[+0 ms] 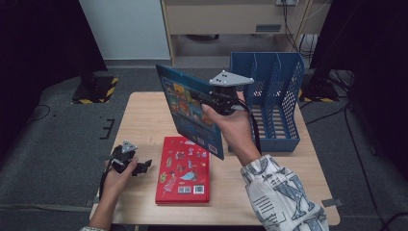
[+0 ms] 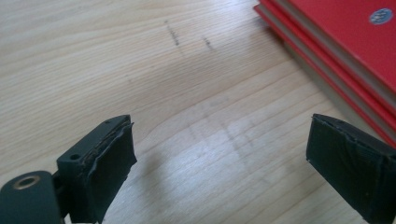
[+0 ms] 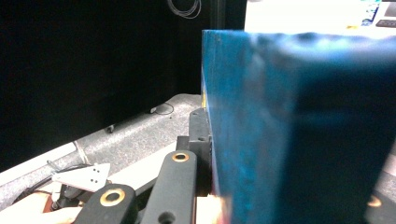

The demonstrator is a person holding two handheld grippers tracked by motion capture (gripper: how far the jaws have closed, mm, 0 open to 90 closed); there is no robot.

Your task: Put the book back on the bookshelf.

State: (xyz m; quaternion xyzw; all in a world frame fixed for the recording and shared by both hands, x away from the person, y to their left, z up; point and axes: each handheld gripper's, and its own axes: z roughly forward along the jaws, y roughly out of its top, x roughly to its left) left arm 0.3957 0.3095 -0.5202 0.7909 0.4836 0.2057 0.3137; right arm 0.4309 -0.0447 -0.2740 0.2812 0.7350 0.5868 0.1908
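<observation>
A blue picture book (image 1: 190, 109) hangs upright in the air above the table's middle, with my right gripper (image 1: 215, 100) shut on its right edge. In the right gripper view the blue book (image 3: 289, 126) stands close between the jaws. A stack of red books (image 1: 184, 169) lies flat on the table (image 1: 144, 120) below it. My left gripper (image 1: 139, 168) rests low at the table's front left, open, just left of the red stack. Its jaws (image 2: 219, 172) stand wide apart over bare wood, with the red books (image 2: 341, 51) to their right.
A blue perforated file rack (image 1: 272, 101) with upright dividers stands at the table's back right. A pale cabinet (image 1: 231, 19) and cables are beyond the table. Dark stands flank both sides on the grey floor.
</observation>
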